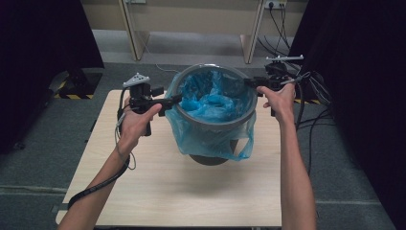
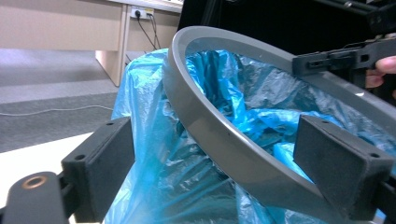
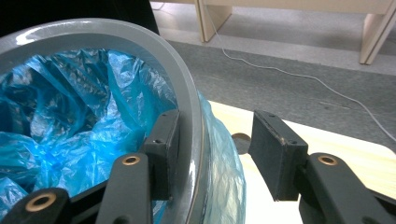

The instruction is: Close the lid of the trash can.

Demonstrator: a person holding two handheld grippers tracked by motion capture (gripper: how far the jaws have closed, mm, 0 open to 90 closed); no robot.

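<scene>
Your left tool (image 1: 173,100) sits at the bin's left rim with its jaws wide, one pad outside on the bag, one inside over the ring, neither pressing. Your right tool (image 1: 250,83) is at the right rim, jaws about half apart: in the right gripper view the inner pad lies against the inside of the ring, the outer pad stands clear of it, so no clamp there either.

Worktop (image 1: 143,191): light wood, bare along the near edge and both near corners.

Bin (image 1: 210,160): dark round body, sits toward the far edge of the worktop, roughly centred between the side edges.

Blue bag (image 1: 213,98): lines the bin, crumpled inside, with its top folded out and hanging down the outer wall, and a handle loop dangling on the near right side.

Grey ring (image 1: 210,125): rests on top over the bag. In the left gripper view it looks tilted, higher on the far side.

Key relation: the ring runs between your two tools, rim crossing each jaw gap, left tool on the left arc and right tool on the opposite arc. Both hands are equally near. My guess is that the next move needs both jaws to close on the ring so it moves level; the bag film under the pads could slip.
</scene>
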